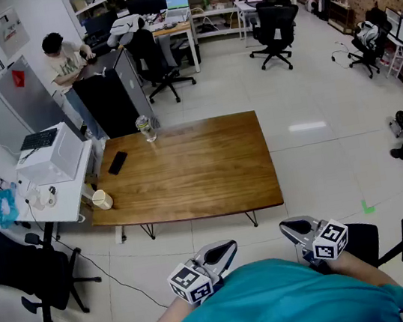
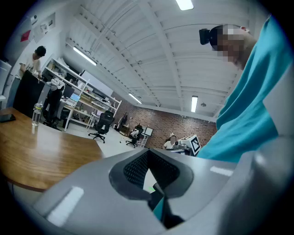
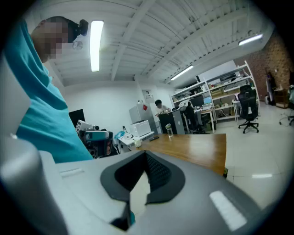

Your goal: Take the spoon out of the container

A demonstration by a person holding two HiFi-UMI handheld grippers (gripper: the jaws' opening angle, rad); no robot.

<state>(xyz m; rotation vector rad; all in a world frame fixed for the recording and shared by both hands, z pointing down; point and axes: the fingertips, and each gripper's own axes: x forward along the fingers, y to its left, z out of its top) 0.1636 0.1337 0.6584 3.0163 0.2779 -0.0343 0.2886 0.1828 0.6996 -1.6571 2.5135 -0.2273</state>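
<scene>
The left gripper and right gripper hang by the teal shirt (well away from the wooden counter). Both have their fingers squeezed together, holding nothing.

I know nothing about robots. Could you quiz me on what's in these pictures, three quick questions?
1. True or false: the left gripper and the right gripper are both shut and empty.
2. Where does the cup stand? A) on the floor B) on the near-left corner of the wooden table C) on a chair
3. Fill in: the glass jar stands at the table's ___ edge, away from the grippers.
Key: 1 true; 2 B; 3 far.
</scene>
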